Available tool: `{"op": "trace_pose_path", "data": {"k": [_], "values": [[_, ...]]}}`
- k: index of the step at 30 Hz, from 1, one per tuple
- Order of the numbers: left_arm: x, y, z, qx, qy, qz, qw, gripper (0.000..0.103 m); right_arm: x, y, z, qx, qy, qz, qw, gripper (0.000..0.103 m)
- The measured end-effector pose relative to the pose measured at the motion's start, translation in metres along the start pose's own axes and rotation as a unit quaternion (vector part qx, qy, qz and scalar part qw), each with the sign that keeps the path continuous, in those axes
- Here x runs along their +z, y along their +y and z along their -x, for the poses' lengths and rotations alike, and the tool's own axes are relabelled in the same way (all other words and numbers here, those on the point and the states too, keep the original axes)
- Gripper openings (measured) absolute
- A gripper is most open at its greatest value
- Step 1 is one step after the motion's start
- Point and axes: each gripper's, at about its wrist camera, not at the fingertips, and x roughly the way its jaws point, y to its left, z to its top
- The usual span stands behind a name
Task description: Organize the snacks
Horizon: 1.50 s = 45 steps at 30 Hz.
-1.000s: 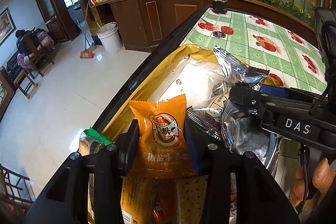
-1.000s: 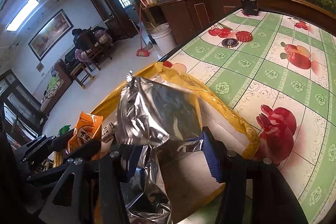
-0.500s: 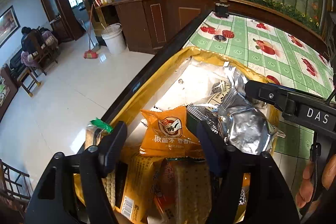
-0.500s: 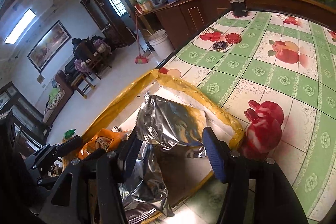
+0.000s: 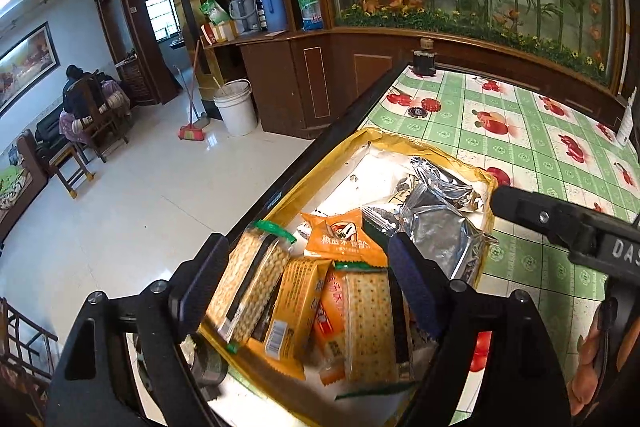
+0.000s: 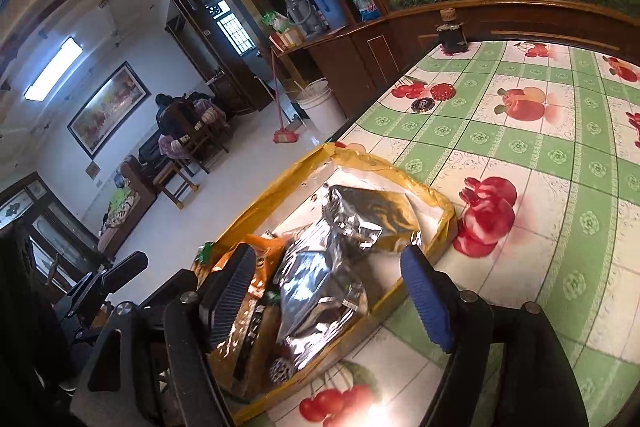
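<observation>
both grippers released snacks into tray (image 5: 362, 138).

The yellow-rimmed shallow cardboard tray (image 5: 404, 141) is crowded at its near end with cracker packets (image 5: 256, 279) and crinkled silver foil bags (image 6: 320, 279), while its white far floor lies bare. Beyond it, the green-checked fruit-print tabletop (image 6: 520, 147) is open up to two small round caps (image 6: 434, 97) and a dark squat jar (image 6: 452, 35).
</observation>
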Motion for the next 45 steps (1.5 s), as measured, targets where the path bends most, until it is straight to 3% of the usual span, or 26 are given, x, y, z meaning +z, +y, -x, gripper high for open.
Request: {"op": "trace_pose_path", "data": {"k": [12, 22, 34, 45], "values": [[-0.021, 0.013, 0.048, -0.006, -0.039, 0.019, 0.9990, 0.084, -0.046, 0.012, 0.054, -0.009, -0.009, 0.025, 1.000, 0.087], [-0.043, 0.032, 0.077, 0.014, -0.038, 0.022, 0.9989, 0.084, -0.083, 0.041, 0.075, 0.007, 0.006, 0.094, 0.996, 0.089], [-0.058, 0.042, 0.132, -0.017, -0.076, 0.004, 0.9970, 0.084, -0.110, 0.093, 0.090, 0.030, 0.016, 0.227, 0.973, 0.090], [-0.060, 0.048, 0.151, -0.018, -0.105, -0.005, 0.9943, 0.084, -0.087, 0.120, 0.103, 0.035, 0.000, 0.301, 0.953, 0.090]]}}
